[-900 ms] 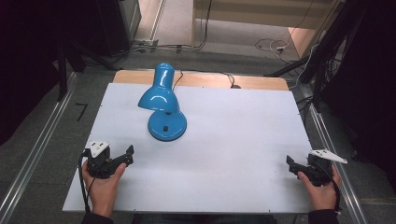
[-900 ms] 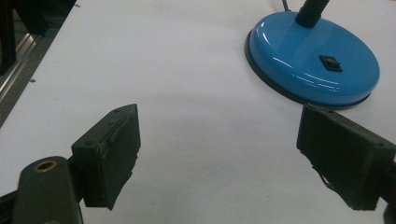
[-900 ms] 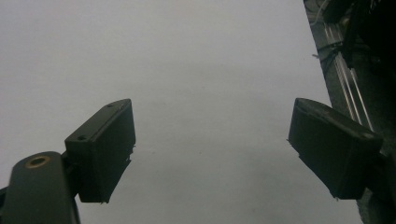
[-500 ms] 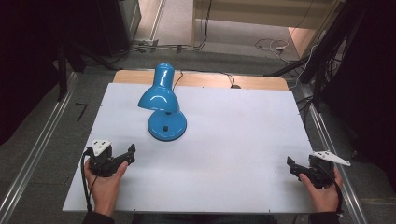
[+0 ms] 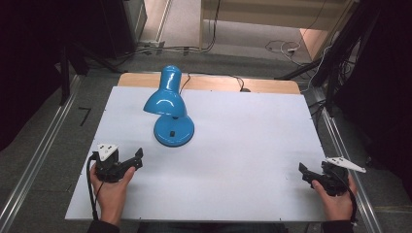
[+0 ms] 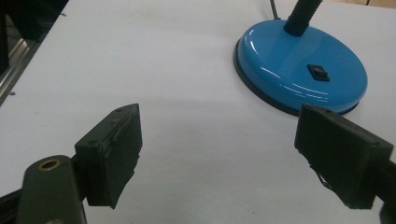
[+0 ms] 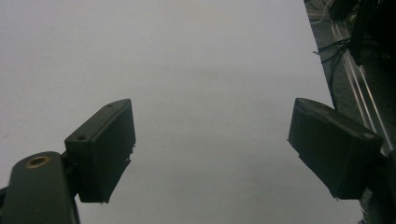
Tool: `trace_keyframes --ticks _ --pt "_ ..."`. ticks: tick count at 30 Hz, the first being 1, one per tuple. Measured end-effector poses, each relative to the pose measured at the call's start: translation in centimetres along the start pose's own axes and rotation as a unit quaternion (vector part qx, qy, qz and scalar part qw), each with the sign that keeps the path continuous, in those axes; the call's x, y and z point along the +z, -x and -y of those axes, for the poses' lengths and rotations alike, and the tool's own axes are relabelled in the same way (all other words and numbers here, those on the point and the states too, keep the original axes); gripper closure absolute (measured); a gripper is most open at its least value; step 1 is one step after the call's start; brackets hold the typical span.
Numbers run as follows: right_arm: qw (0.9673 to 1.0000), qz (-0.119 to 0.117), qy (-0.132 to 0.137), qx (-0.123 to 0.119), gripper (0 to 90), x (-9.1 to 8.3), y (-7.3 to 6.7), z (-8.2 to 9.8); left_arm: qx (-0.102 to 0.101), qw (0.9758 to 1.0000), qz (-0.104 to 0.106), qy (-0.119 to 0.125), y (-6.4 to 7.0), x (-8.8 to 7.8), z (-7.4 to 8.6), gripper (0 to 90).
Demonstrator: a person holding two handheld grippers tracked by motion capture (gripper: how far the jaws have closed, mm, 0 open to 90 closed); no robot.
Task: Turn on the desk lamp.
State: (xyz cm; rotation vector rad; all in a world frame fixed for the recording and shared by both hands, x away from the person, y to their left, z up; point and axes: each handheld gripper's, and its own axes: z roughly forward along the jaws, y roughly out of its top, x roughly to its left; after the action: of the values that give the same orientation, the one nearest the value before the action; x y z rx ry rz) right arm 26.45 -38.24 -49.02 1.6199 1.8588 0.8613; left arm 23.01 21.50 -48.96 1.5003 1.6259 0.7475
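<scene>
The left gripper (image 5: pixel 136 159), black with a grey three-cornered plate on top, sat in the person's left hand (image 5: pixel 111 191) near the front left corner of the white table (image 5: pixel 243 145). Its jaws stood wide apart with nothing between them, only bare tabletop showing in the gap in the left gripper view (image 6: pixel 217 154). They pointed toward the glossy blue desk lamp (image 5: pixel 170 109), which stood close ahead but clear of them, not touched by either pad.

The right gripper (image 5: pixel 305 172), also black with a grey plate, was held in the person's right hand (image 5: pixel 337 199) near the front right corner, well apart from the lamp. Its jaws too were spread wide and held nothing; in the right gripper view (image 7: pixel 210 149) the plain white surface lay between them, with the table's right edge and some cables on the floor beyond.

The lamp stood upright on its round blue base (image 6: pixel 303 70), left of the table's middle and toward the far side. A small black switch (image 6: pixel 318 73) sat on top of the base, and a black flexible neck (image 6: pixel 303 14) rose from its back. The bell-shaped shade leaned over the base, opening downward. A dark cord (image 5: pixel 218 80) trailed from behind the lamp across the wooden strip at the table's far edge.
</scene>
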Motion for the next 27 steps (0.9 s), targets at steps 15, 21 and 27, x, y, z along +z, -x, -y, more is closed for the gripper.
trace_keyframes --ticks 15,21,27 --pt "1.0000 0.002 -0.001 -0.001 13.4 0.1 0.0 0.0 0.012 0.9999 0.007 0.006 0.7 0.8 -0.3 16.7" --pt "1.0000 0.002 0.001 -0.004 13.4 0.1 0.1 0.0 0.010 0.9999 0.011 0.003 1.0 1.2 -0.4 16.7" --pt "1.0000 0.002 -0.001 -0.002 13.4 0.2 0.1 0.0 0.008 0.9999 0.014 0.002 1.2 1.5 -0.5 16.8"
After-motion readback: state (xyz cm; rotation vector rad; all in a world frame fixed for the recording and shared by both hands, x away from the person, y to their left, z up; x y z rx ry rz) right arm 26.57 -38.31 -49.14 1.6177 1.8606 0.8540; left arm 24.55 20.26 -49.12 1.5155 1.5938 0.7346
